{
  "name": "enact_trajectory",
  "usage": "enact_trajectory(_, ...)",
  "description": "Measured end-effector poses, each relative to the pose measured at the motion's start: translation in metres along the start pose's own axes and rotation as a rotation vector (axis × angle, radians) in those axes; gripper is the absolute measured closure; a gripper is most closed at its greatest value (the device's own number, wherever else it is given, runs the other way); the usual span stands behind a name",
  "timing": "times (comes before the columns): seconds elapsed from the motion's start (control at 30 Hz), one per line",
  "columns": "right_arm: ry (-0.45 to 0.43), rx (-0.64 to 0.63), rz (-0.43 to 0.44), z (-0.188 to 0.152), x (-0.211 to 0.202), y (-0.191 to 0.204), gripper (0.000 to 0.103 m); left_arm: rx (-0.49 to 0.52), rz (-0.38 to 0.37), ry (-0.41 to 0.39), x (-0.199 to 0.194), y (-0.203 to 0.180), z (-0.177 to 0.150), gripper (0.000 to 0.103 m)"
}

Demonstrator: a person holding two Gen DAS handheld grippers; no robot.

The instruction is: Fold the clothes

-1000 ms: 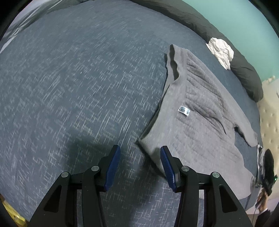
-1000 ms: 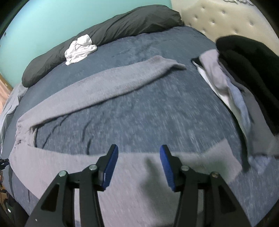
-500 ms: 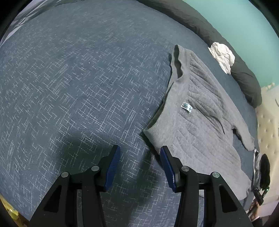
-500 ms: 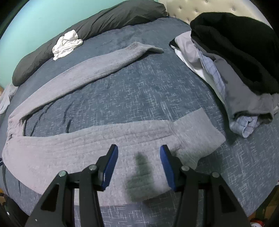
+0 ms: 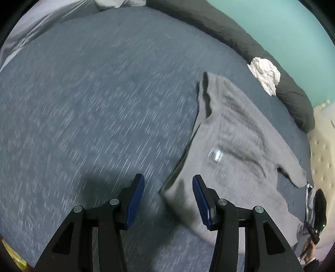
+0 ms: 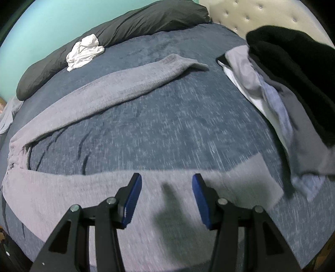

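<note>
Grey knitted trousers [image 5: 240,150] lie spread on the blue bedspread [image 5: 83,104], a small label [image 5: 215,155] showing near the waist. My left gripper [image 5: 168,180] hangs open above the near corner of the waistband, nothing between its blue pads. In the right wrist view both legs show: the far leg [image 6: 125,83] runs up towards the headboard, the near leg [image 6: 83,188] lies across the bottom. My right gripper [image 6: 166,177] is open just above the near leg, left of its cuff [image 6: 257,177]. Both views are blurred by motion.
A heap of black, grey and pale blue clothes [image 6: 293,83] lies on the right of the bed. A crumpled white cloth [image 6: 84,51] rests against a long dark pillow [image 6: 125,23] by the teal wall. A padded cream headboard [image 6: 251,14] closes the far end.
The left gripper has shifted towards the waistband corner, which now lies in line with the gap of its fingers. The right gripper has sunk closer to the near leg. Both jaws keep the same width.
</note>
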State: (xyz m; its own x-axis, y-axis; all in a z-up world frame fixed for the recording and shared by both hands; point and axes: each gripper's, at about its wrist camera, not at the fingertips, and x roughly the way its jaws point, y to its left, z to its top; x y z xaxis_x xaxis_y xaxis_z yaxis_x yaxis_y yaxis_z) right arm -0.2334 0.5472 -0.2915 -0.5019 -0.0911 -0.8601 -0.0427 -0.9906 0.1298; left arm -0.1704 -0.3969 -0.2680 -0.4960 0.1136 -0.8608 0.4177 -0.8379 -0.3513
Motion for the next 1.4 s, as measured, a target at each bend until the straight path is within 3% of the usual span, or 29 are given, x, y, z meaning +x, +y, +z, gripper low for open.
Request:
enact_trajectory(0.43,-0.025,-0.043,-0.003,0.087,0.038,0.023,0.048,0.124,0.042,-0.026,0.046,-0.071,0.077,0.051)
enact_trajectory(0.8,-0.054,0.039,-0.07,0.171,0.08,-0.012,0.047,0.109,0.07,-0.03,0.08,-0.078,0.113,0.051)
enact_trajectory(1.17,-0.035,-0.075,-0.112,0.253,0.13,0.01,0.047,0.134,0.089,-0.046,0.102,-0.106,0.156,0.051)
enact_trajectory(1.4,-0.007,-0.133,-0.139,0.274,0.161,0.024,0.043,0.187,0.091,-0.037,0.122,-0.127,0.175,0.051)
